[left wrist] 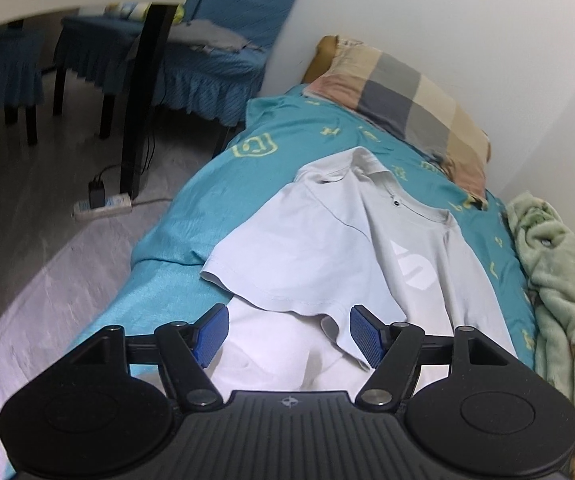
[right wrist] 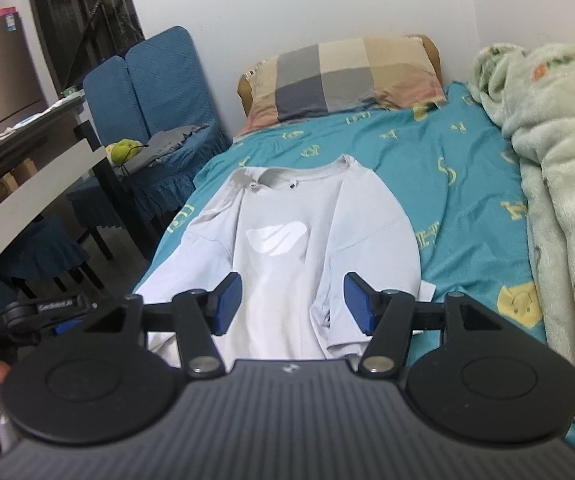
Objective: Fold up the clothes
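Left tongs [left wrist: 289, 334] | agape | over T-shirt [left wrist: 327, 248] sleeve hem

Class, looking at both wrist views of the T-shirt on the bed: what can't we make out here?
- T-shirt hem: hidden behind the right gripper body in the right view, and behind the left gripper body in the left view.
- Blanket: cut off by the edge in the left view.
- Items on the chair: blurred in the left view.
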`<state>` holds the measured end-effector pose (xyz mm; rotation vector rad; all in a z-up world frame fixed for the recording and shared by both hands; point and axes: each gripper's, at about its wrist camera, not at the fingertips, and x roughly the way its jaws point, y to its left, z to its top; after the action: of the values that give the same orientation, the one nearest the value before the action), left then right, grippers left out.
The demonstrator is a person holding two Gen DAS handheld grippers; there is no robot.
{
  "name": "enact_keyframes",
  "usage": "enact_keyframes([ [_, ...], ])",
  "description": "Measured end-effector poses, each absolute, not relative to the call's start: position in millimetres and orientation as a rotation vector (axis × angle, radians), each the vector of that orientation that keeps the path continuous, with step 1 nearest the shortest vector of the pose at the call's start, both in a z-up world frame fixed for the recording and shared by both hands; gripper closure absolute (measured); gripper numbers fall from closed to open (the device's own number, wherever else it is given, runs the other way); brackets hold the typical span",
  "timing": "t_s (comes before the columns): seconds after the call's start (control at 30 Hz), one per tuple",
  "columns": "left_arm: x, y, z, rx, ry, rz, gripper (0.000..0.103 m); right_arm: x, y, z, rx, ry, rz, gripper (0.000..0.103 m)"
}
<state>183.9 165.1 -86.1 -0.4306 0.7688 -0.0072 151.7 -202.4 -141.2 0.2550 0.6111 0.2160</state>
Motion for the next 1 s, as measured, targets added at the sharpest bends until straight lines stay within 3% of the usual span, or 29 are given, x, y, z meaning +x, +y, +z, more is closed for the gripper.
enact_keyframes([
  [0.57,260,205,-155,-0.665,0.8,0.085,0.035,191,-237,-179,0.535,0.732,0.114,0.042],
  [0.83,273,196,-162,-0.638,0.765,0.05,0.082,207,-225,-193,0.497,0.777,0.119,0.042],
  [0.93,274,201,-163,-0.653,0.752,0.043,0.096,210,-220,-195,0.476,0.787,0.121,0.042],
  [1.0,276,204,-159,-0.656,0.743,0.036,0.098,209,-218,-195,0.459,0.789,0.118,0.042],
])
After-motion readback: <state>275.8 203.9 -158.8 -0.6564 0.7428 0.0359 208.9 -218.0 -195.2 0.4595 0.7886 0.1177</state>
